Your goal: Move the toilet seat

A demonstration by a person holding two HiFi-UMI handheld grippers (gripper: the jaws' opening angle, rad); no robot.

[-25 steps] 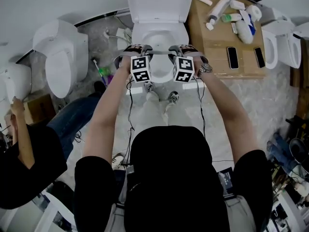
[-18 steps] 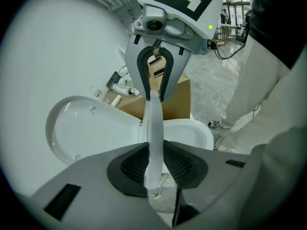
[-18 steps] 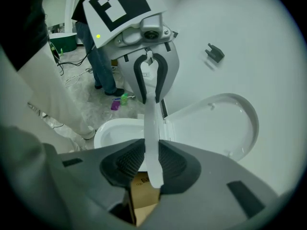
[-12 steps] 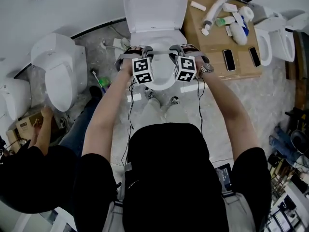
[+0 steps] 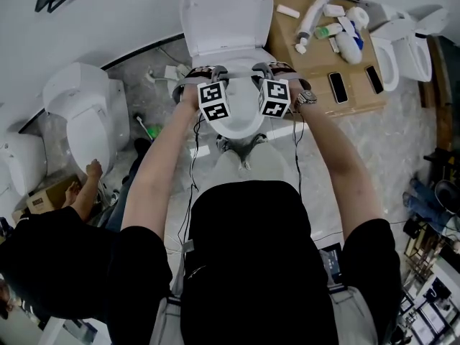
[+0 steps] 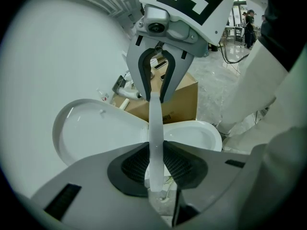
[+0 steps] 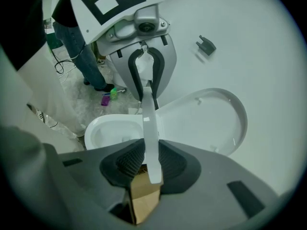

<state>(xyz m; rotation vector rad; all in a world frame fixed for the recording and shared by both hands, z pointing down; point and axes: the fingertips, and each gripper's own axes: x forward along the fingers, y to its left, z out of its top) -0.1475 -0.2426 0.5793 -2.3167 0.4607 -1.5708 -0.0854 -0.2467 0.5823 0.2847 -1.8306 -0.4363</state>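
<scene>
The white toilet seat (image 6: 155,123) is tilted partway up.

Glossy, smooth white plastic is seen on the toilet seat (image 6: 155,128), and the same sheen is shown by the raised lid (image 5: 219,13). The bowl (image 6: 194,135) looks like shiny glazed ceramic. Matt grey plastic is noted on the left gripper (image 6: 156,166), with dark ribbed pads (image 6: 134,164). The box (image 5: 316,67) is matt brown cardboard, and the floor (image 5: 402,142) is seen in marbled grey.

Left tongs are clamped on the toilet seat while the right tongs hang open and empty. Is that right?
Not quite. The left tongs are clamped on the toilet seat, but the right tongs are clamped on it too, as the right gripper view shows.
</scene>
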